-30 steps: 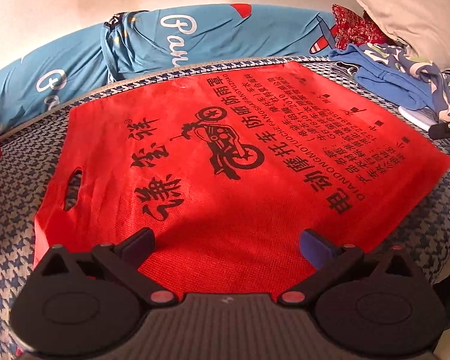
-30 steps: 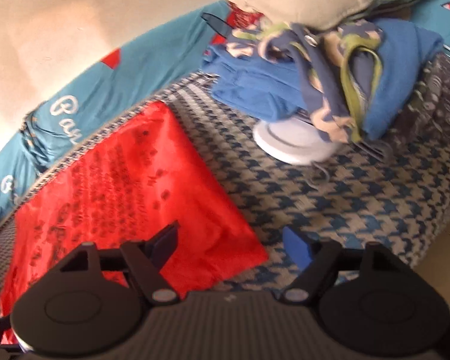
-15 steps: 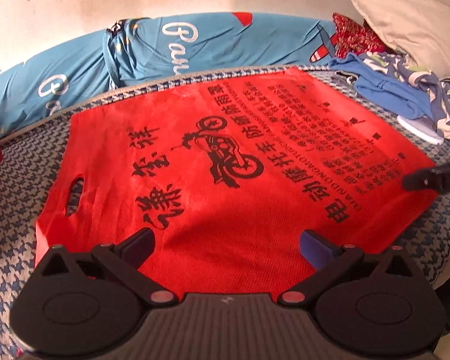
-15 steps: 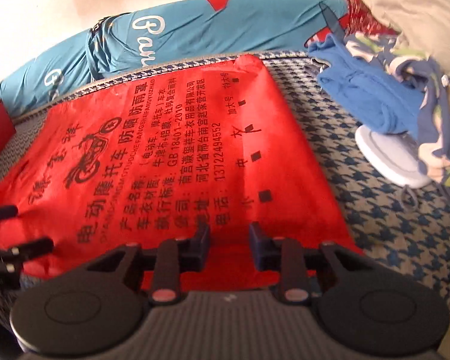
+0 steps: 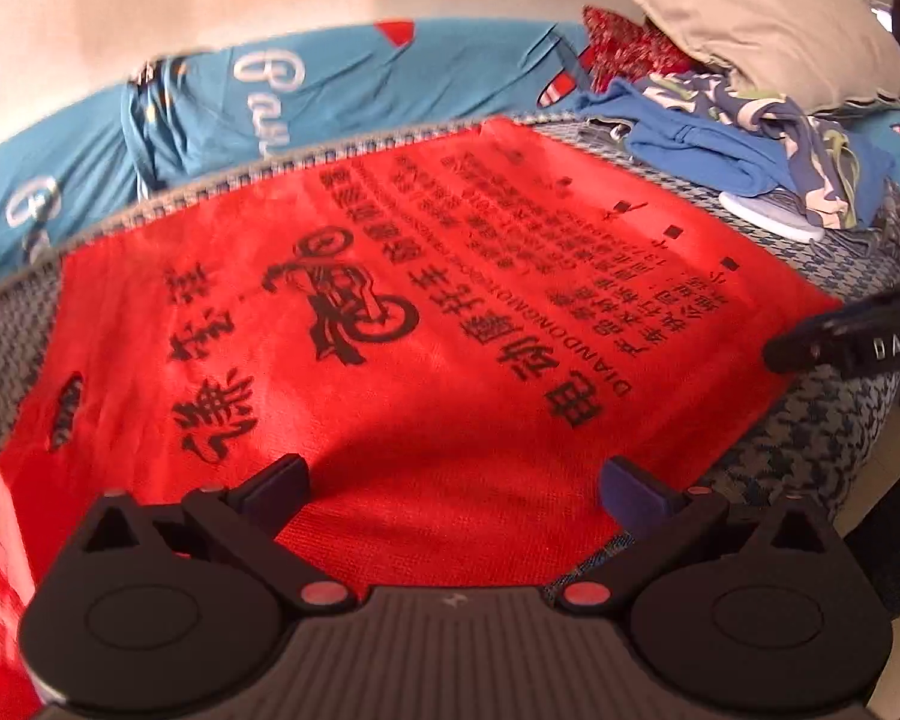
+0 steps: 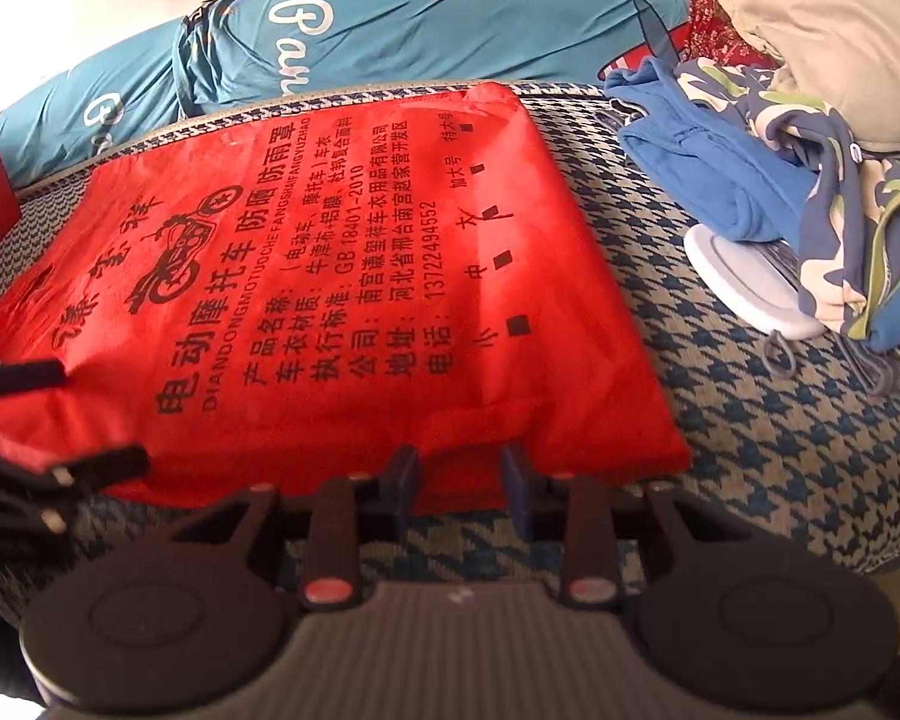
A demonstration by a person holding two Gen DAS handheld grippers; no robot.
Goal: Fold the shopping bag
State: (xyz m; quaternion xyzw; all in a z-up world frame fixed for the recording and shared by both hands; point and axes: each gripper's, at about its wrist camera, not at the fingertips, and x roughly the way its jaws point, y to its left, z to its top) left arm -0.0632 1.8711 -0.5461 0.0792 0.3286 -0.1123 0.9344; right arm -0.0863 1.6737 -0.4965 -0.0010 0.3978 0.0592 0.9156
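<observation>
Red bag spread flat on bed. Left tongs spread wide above near edge. Right tongs half-closed astride near edge, not clamped. Fabric thin, limp, light; pinch edges near corners.

Warm, strong light washes the wall to a pale glare. Both views bulge, with dark corners. The left view is smeared by motion blur, print unreadable; the right view is sharper. A soft shadow darkens the red bag near the camera.
</observation>
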